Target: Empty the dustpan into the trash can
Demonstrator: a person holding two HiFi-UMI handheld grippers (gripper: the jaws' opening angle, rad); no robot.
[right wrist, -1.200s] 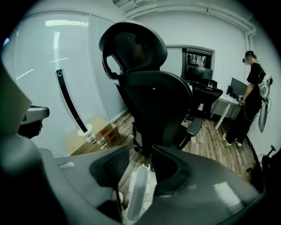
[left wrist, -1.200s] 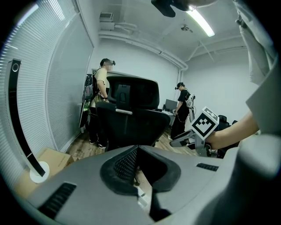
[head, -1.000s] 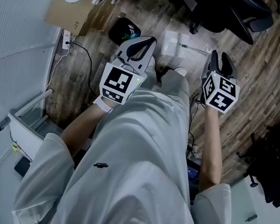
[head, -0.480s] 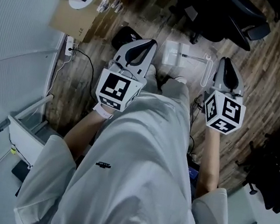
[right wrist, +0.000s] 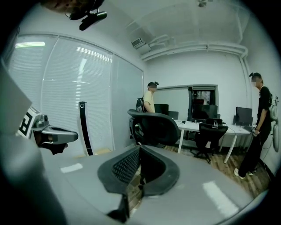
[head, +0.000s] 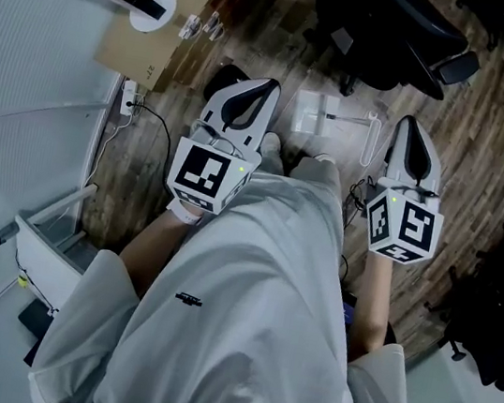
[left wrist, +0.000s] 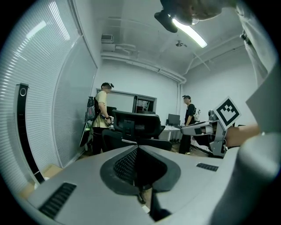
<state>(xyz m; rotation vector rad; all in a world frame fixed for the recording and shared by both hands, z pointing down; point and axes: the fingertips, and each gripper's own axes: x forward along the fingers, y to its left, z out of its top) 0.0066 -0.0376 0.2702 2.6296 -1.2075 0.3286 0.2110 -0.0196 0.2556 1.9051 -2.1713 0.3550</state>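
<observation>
Presumed dustpan (head: 321,112), pale and thin-handled, lying untouched on the wooden floor (head: 463,153) ahead of the feet. Left gripper (head: 265,87) and right gripper (head: 409,124) are held above it, jaws fully closed on nothing. Pickup is judged not yet begun; lowering and opening are required.

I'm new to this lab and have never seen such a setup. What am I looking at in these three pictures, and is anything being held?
No robot here: a person holds a two-jaw tool in each hand, the left gripper and the right gripper. The top-down picture comes from a camera on the person's head; the other two come from cameras riding on each gripper, looking along its jaws into the office. Both pairs of jaws are shut, holding nothing. Below is a wooden floor with a cardboard box, an office chair and a white object that may be the dustpan.
</observation>
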